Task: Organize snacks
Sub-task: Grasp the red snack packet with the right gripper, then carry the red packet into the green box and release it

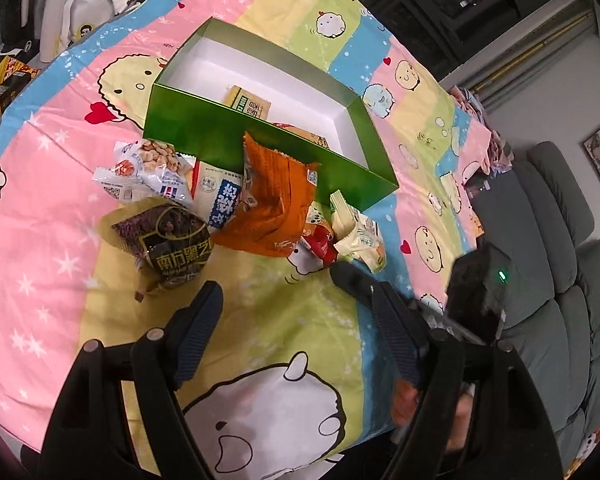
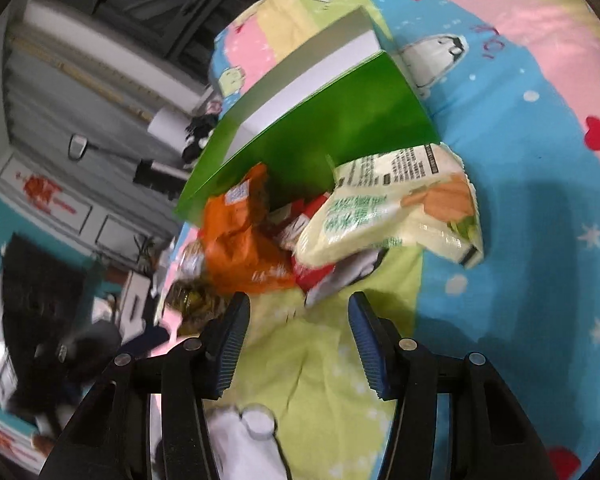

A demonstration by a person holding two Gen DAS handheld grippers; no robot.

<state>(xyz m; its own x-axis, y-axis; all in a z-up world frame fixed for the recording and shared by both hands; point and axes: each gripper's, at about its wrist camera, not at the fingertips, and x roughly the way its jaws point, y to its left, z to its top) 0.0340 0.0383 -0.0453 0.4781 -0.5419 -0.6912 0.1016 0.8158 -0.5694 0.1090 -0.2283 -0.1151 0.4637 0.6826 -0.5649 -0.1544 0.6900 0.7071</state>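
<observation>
Snacks sit piled just beside the green box (image 1: 236,136); both the left gripper (image 1: 288,320) and right gripper (image 2: 298,334) are open and empty; next, grab the orange bag (image 1: 272,204).

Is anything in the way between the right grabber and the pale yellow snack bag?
Nothing visible blocks it. The right gripper is open over bare bedsheet; the pale yellow-green snack packet lies just ahead, beside a small red packet by the green cardboard box.

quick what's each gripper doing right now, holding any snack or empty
Left gripper: open, nothing between its fingers, short of the snack pile.
Right gripper: open, holding nothing, fingers just short of the red packet.
</observation>
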